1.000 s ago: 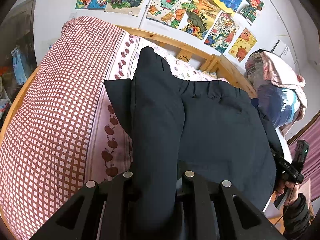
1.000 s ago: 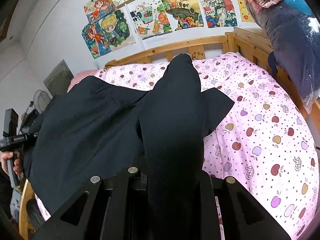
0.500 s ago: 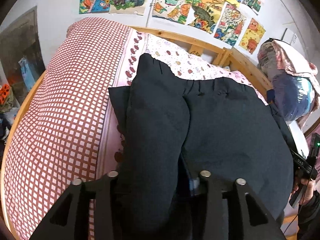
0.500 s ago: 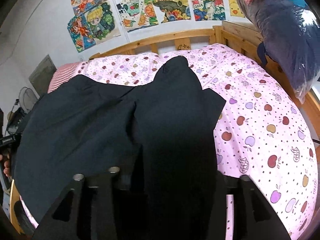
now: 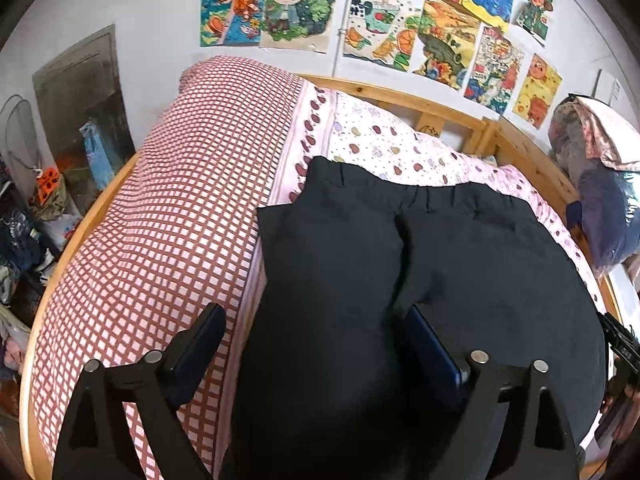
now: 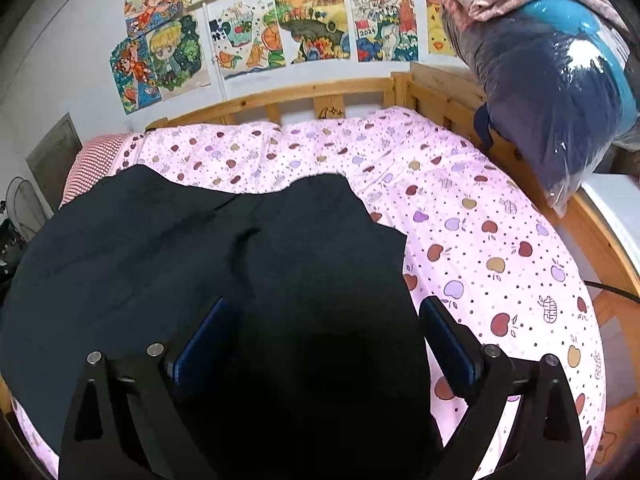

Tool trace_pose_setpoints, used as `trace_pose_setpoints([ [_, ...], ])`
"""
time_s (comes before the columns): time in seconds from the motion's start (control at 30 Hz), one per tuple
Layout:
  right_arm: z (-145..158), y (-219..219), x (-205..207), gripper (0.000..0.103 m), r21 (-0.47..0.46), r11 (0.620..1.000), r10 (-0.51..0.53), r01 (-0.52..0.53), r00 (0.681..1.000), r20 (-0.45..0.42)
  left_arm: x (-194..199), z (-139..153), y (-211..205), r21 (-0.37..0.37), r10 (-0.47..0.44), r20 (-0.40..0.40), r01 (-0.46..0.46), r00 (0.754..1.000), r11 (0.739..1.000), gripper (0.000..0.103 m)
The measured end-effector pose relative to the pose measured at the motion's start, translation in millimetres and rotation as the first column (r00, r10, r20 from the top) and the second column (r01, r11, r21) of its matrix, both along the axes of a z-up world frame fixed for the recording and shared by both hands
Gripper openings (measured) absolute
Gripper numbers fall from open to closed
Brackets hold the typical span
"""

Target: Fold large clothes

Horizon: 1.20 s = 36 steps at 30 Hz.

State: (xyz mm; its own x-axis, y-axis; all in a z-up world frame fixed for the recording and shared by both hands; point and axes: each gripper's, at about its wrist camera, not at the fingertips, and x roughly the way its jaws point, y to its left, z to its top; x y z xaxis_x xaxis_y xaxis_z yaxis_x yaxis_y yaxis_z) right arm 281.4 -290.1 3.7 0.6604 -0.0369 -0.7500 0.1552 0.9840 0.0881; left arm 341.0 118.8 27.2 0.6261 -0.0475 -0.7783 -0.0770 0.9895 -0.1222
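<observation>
Both hand-held grippers (image 5: 316, 344) (image 6: 324, 332) spread apart; matte dark garment (image 5: 460, 264), apparently trousers, between fingers.

Colourful drawings (image 6: 312, 24) are taped in a row on the white wall above a wooden bed frame (image 6: 280, 98). A pink apple-print sheet (image 6: 480, 240) covers the bed, beside a red-checked quilt (image 5: 180, 220). A plastic-wrapped bundle of bedding (image 6: 560, 92) sits on the frame's corner.

both wrist views sit close above the dark garment (image 5: 460, 264), facing the wooden headboard (image 6: 304, 96). left camera left of it, right camera right — both share the drawings (image 5: 400, 36).
</observation>
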Motion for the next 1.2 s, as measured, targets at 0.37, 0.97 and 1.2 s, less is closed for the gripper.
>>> trace_pose_setpoints([
  [0.37,24.0,-2.5,-21.9,0.097,0.026,0.999,-0.028,0.025,0.995,0.097,-28.0,23.4,-10.2,0.061,-0.004,0.089,-0.001,0.996,0.998,0.103],
  [0.97,78.4,33.4,-79.8,0.098,0.011,0.998,0.053,-0.057,0.970,0.238,-105.8,68.3,-47.9,0.101,-0.065,0.229,0.043,0.971,0.994,0.103],
  [1.2,93.9,50.2,-106.3,0.098,0.001,0.996,0.088,-0.091,0.959,0.268,-137.6,78.0,-56.1,0.117,-0.080,0.271,0.050,0.959,0.992,0.103],
])
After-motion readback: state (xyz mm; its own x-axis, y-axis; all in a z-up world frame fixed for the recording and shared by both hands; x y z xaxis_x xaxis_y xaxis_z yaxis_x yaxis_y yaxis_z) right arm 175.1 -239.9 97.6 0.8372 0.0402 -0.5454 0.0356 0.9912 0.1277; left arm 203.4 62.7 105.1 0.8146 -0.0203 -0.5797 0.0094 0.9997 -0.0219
